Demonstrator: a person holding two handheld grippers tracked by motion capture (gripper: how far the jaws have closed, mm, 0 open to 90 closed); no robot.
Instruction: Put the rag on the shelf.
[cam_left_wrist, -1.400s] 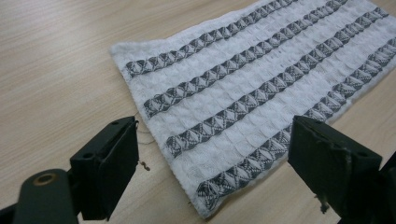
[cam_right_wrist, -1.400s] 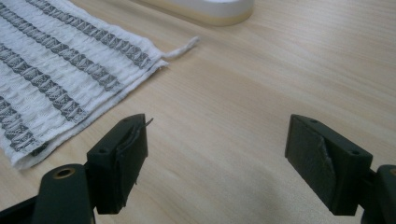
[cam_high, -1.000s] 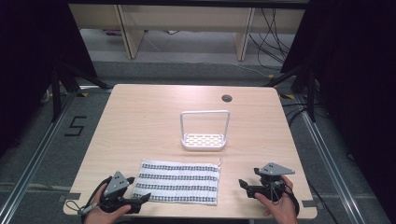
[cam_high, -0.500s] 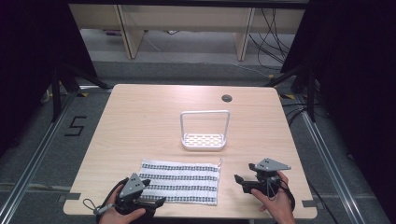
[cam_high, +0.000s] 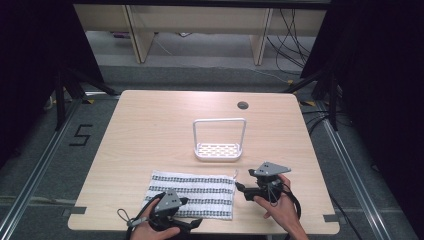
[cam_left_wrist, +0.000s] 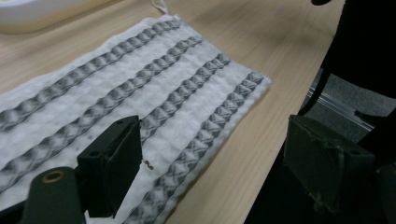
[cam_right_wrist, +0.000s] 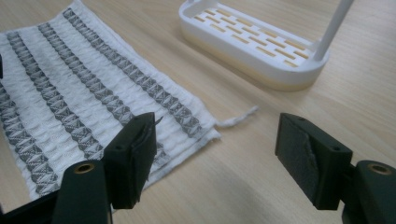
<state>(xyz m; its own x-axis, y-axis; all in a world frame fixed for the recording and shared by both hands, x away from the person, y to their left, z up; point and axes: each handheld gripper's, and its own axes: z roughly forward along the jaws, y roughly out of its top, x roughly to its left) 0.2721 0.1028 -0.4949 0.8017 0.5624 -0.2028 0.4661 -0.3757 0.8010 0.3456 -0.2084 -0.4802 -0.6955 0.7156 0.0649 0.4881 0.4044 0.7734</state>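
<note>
Both hands low at the near edge, left gripper (cam_high: 192, 223) and right gripper (cam_high: 240, 189) wide-jawed beside the striped towel (cam_high: 192, 194).

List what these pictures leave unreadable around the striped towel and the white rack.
- Striped towel, high view: its near edge lies under the left tool, so that hem cannot be read.
- Towel, left gripper view: cut off by the left frame edge.
- White rack, right gripper view: its handle is cut off by the top edge.
- Rack, left gripper view: a blurred sliver at the top-left corner.
</note>
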